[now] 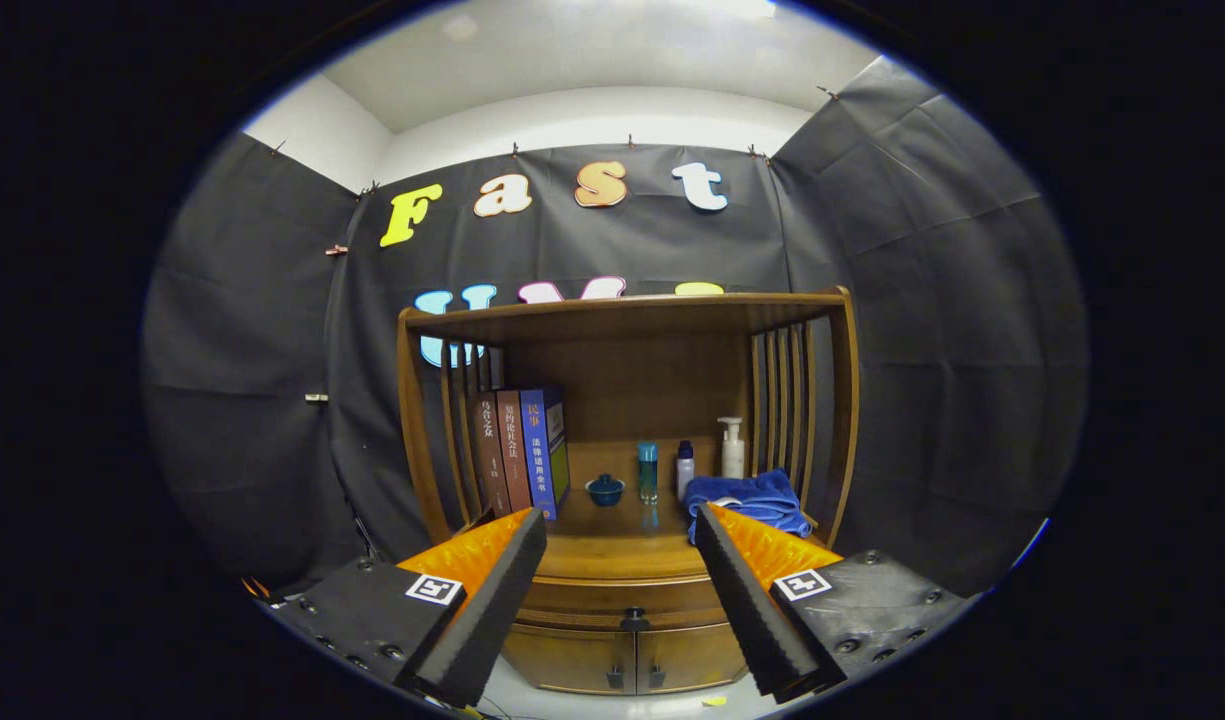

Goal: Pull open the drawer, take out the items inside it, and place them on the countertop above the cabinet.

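**Spread fingers in front of a closed drawer**

Nearest to the camera, the gripper [620,560] has its two fingers wide apart, and they hold and touch nothing. Between them, further ahead, stands a wooden cabinet [627,430]. Its drawer [627,598] is closed, with a dark knob [633,620] in the middle; what is inside cannot be seen. Under the drawer are two small doors [632,658], also closed.

On the countertop [612,545] above the drawer stand three books [520,455] at the left, upright against the slatted side. Near the middle are a small blue bowl [604,490], a teal bottle [648,470] and a small white bottle [684,470]. A white pump bottle [732,448] stands further back. A blue towel [752,500] lies crumpled at the right, just beyond the right finger.

Black cloth [932,330] hangs behind and beside the cabinet, under white walls and a white ceiling.
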